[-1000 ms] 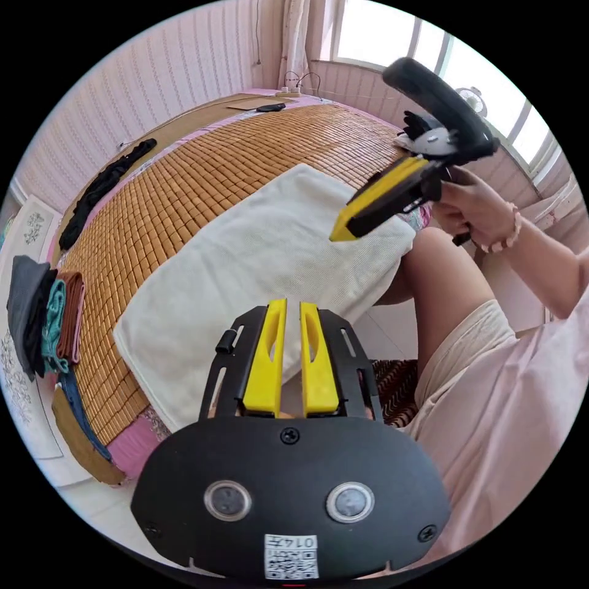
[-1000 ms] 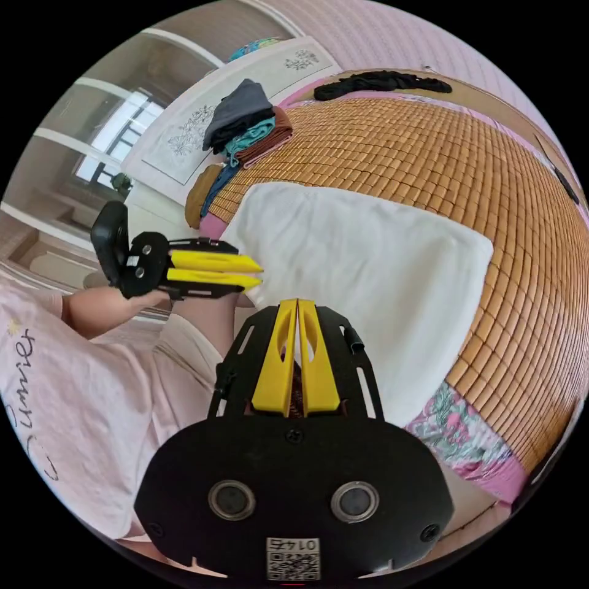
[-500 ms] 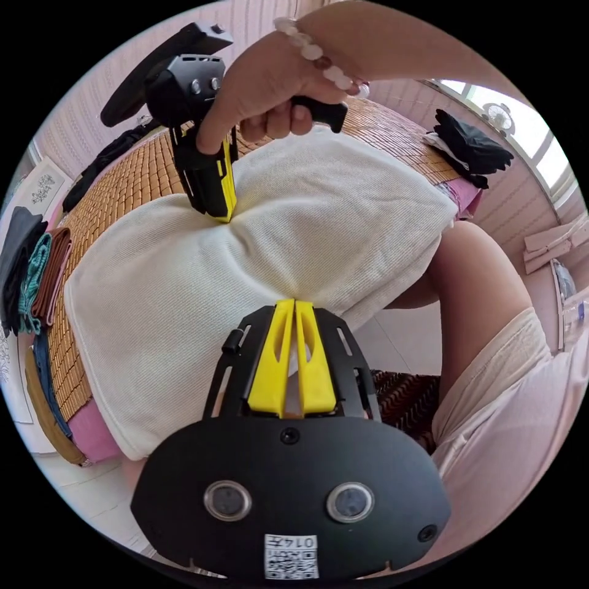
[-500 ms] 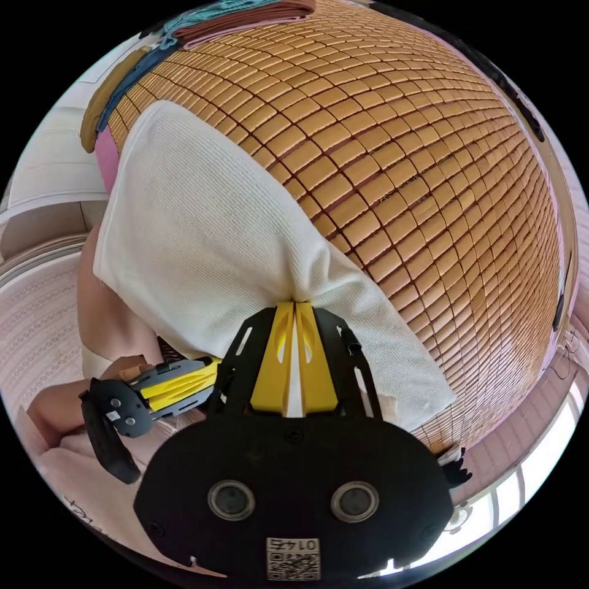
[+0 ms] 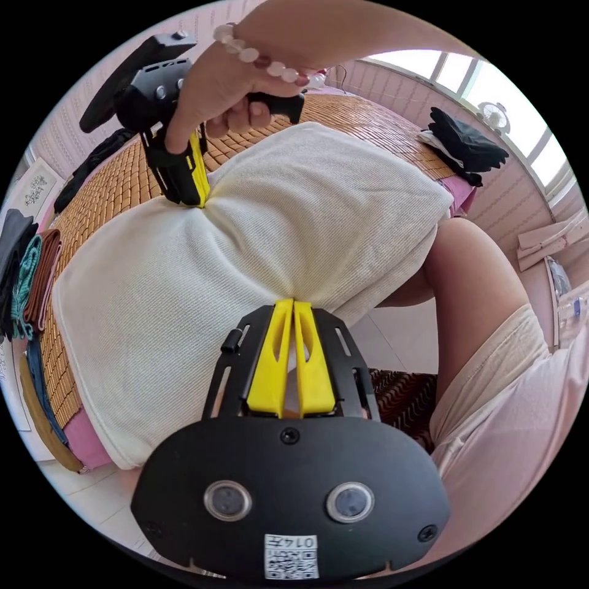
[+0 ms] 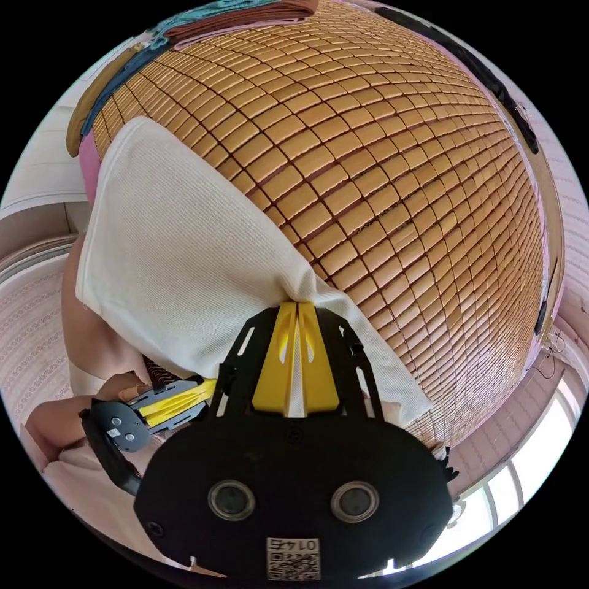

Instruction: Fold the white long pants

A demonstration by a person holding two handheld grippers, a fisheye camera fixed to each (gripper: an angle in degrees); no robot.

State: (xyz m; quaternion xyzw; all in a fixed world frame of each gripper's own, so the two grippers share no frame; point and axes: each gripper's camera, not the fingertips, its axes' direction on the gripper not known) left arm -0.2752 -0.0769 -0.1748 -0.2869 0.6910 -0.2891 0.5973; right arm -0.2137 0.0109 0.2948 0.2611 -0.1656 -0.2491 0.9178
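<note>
A: Location of white pants (image 5: pixel 245 245)?
B: Folded into a thick pad on the bamboo mat (image 6: pixel 392 159) of the bed, near edge overhanging toward the person's knee (image 5: pixel 466 270).

A: State of left tongs (image 5: pixel 293 304)?
B: Closed on the near long edge of the pants, cloth puckered at the tips.

A: State of right tongs (image 6: pixel 297 305)?
B: Closed on the opposite long edge, both jaws pinching a gathered ridge. Also seen from the left gripper view (image 5: pixel 197 199), held by a hand (image 5: pixel 215 98) with a bead bracelet (image 5: pixel 264 58).

A: Step in hand?
B: Probably lifting at the midline to double the pad over.

A: Hazards?
B: Only top layers caught: lower layers likely to sag and open out. Uneven lift: crooked crease. Thick cloth, narrow pinch: possible slip. Stacked clothes (image 5: pixel 27 276) well apart, no obstruction.
</note>
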